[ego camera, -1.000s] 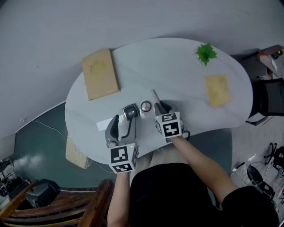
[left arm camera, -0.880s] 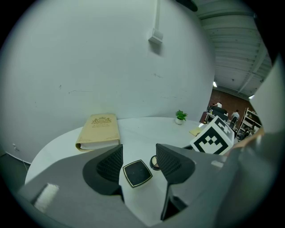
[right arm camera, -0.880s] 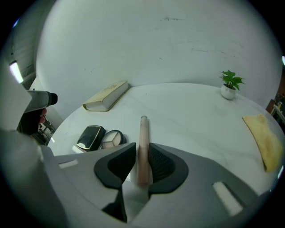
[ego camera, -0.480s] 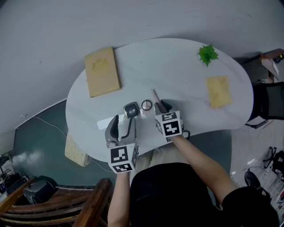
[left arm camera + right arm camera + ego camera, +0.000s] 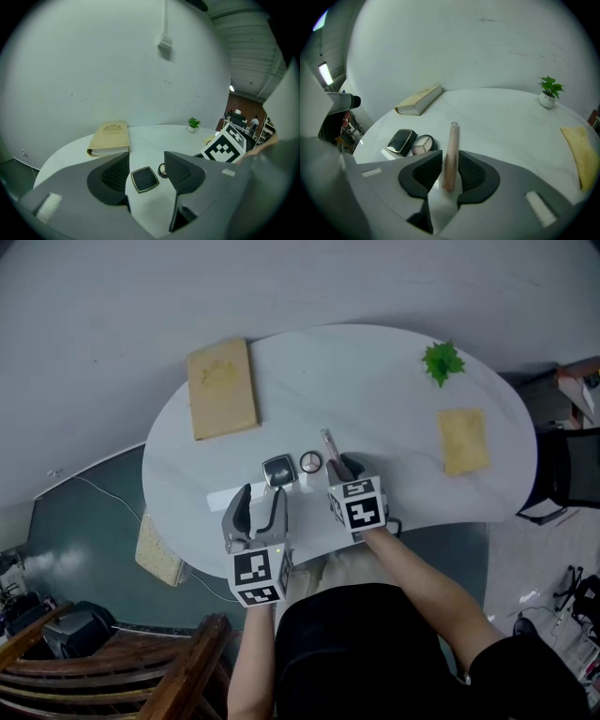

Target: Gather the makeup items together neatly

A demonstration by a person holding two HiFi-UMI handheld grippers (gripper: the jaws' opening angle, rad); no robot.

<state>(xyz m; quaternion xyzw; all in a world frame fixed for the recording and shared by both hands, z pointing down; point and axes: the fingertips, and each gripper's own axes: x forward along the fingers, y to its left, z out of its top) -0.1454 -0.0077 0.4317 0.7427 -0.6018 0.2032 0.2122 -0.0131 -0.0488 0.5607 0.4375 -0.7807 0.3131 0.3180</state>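
On the white table point(image 5: 394, 399), a black square compact point(image 5: 278, 471), a round compact point(image 5: 310, 462) and a pink tube point(image 5: 328, 442) lie close together near the front edge. My right gripper point(image 5: 339, 465) stands over the tube's near end. In the right gripper view the pink tube point(image 5: 450, 154) lies between the jaws of the right gripper point(image 5: 450, 161). They have just been opening, and a thin gap shows beside the tube. My left gripper point(image 5: 261, 498) is open and empty, just short of the black compact point(image 5: 144, 179). The round compact point(image 5: 162, 169) peeks past its right jaw.
A tan book point(image 5: 222, 388) lies at the table's far left. A small green plant point(image 5: 442, 360) and a yellow cloth point(image 5: 463, 440) are at the right. A white flat strip point(image 5: 225, 500) lies beside the black compact. A dark chair point(image 5: 567, 460) stands to the right.
Nothing on the table has visibly moved. Both grippers keep their places; only the head view has shifted slightly.
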